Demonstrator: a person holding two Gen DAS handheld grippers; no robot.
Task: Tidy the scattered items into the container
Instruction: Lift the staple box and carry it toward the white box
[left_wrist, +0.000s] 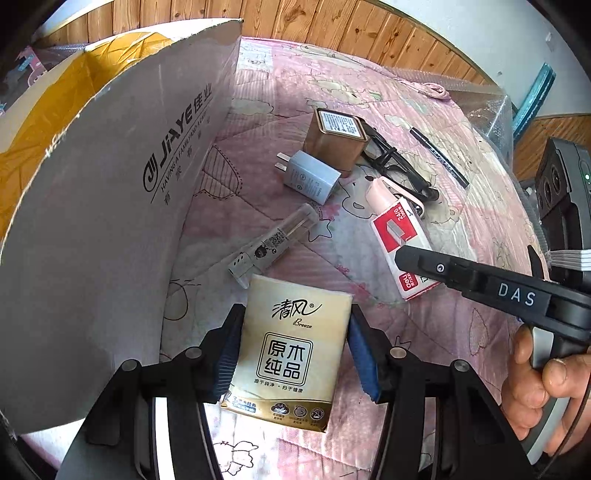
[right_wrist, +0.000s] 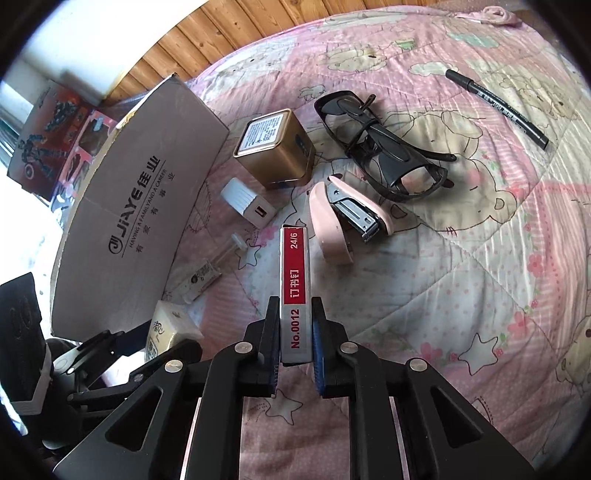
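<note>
Left wrist view
- Left gripper (left_wrist: 291, 354): jaws clamped on the tissue pack (left_wrist: 291, 350), pads flat on its two long sides.
- Tissue pack: near centre; cannot tell whether it is lifted or resting on the quilt (left_wrist: 369, 92).
- Cardboard box (left_wrist: 122, 177): left, just beside the pack; tall grey wall, yellow lining visible inside at far left.
- Right gripper (left_wrist: 400, 258): comes in from the right, tips at the staple box (left_wrist: 402, 240); a hand (left_wrist: 539, 380) on its handle.
- Still scattered: charger (left_wrist: 314, 177), gold tin (left_wrist: 336, 136), clear tube (left_wrist: 273, 240), pink stapler (left_wrist: 391, 192), glasses (left_wrist: 395, 158), marker (left_wrist: 439, 155).

Right wrist view
- Right gripper (right_wrist: 295, 354): jaws closed on the staple box (right_wrist: 294, 295), gripping its near end across the narrow width; far end sticks out toward the stapler (right_wrist: 340, 221).
- Staple box: centre, between the charger (right_wrist: 249, 203) and the stapler; lift not confirmable.
- Cardboard box (right_wrist: 136, 206): left, well apart from this gripper; left gripper (right_wrist: 177, 341) and tissue pack (right_wrist: 168, 326) sit between.

Step in hand (judgement)
- Stage: both items gripped, transfer next; most items not yet in.
- Do it well: raise the pack above the box wall before moving left; soft pack, don't squeeze harder.
- Sequence: left goes first, right follows, to avoid the arms crossing.
- Risk: end-gripped staple box may droop or pivot; keep it level, release low inside.
</note>
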